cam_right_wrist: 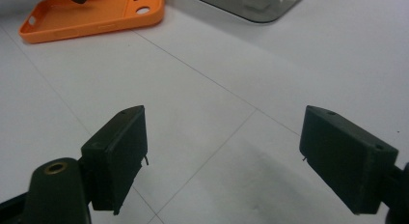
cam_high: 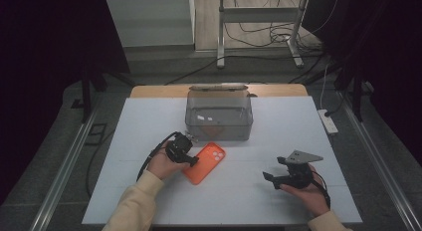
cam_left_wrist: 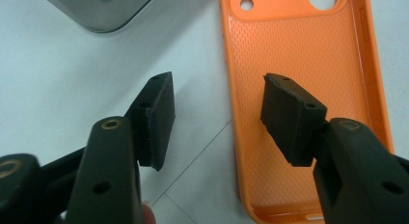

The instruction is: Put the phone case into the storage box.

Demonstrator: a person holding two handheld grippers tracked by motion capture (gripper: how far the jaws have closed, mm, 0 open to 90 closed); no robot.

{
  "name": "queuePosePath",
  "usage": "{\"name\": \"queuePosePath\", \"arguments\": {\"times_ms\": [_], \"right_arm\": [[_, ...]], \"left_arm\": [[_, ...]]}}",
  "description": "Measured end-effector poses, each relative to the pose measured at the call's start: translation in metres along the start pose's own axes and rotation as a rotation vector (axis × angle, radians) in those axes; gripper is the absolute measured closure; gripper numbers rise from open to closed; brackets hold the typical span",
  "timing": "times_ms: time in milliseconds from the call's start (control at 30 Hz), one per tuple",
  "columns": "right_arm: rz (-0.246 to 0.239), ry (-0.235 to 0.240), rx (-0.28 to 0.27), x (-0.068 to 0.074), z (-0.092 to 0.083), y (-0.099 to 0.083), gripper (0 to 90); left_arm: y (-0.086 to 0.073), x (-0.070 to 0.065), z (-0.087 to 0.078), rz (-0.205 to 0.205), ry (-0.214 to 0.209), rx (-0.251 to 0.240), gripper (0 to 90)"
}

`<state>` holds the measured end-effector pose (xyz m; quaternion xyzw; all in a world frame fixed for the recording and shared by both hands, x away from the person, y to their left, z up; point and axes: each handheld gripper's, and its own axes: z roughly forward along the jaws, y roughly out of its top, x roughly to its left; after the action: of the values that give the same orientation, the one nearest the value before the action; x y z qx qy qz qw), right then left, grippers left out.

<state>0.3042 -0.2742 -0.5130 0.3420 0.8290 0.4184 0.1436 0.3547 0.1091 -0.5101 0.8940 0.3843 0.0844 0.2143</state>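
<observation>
Hovering the left gripper (cam_left_wrist: 217,122) over the orange phone case (cam_high: 204,163), jaws apart and straddling its left edge, one pad over the inside of the case, the other over the white table (cam_high: 278,141), not pinching anything. Lying flat and open side up just in front of the clear bin (cam_high: 219,115). Resting the right gripper (cam_high: 272,178) well off to the right of the case, jaws gaping wide on nothing
</observation>
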Motion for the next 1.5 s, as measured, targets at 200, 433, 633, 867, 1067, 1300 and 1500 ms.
{"name": "queuePosePath", "arguments": {"times_ms": [200,433,633,867,1067,1300,1500], "right_arm": [[0.001,0.0,-0.001,0.0,0.0002,0.0,17.3],[0.001,-0.001,0.0,0.0,-0.0001,0.0001,17.3],[0.0,0.0,-0.002,0.0,0.0001,0.0002,17.3],[-0.002,-0.002,0.001,0.0002,0.0005,0.0,17.3],[-0.004,-0.002,0.002,0.0005,0.0003,0.0001,17.4],[-0.003,-0.001,0.001,0.0006,0.0004,0.0001,17.4],[-0.004,-0.005,0.001,0.0007,0.0004,0.0001,17.4]], "left_arm": [[-0.0002,0.0006,0.0007,0.002,-0.016,0.013,51.5],[0.0,0.0007,0.0012,0.002,-0.031,0.022,56.7],[0.0004,0.0014,0.0008,-0.004,-0.05,0.033,61.8],[0.0007,0.0021,0.0007,-0.01,-0.062,0.039,64.6],[0.001,0.0019,0.0007,-0.015,-0.064,0.043,65.8],[0.0013,0.002,0.0008,-0.019,-0.073,0.044,68.3],[0.0014,0.0015,0.0008,-0.021,-0.076,0.046,69.8]]}}
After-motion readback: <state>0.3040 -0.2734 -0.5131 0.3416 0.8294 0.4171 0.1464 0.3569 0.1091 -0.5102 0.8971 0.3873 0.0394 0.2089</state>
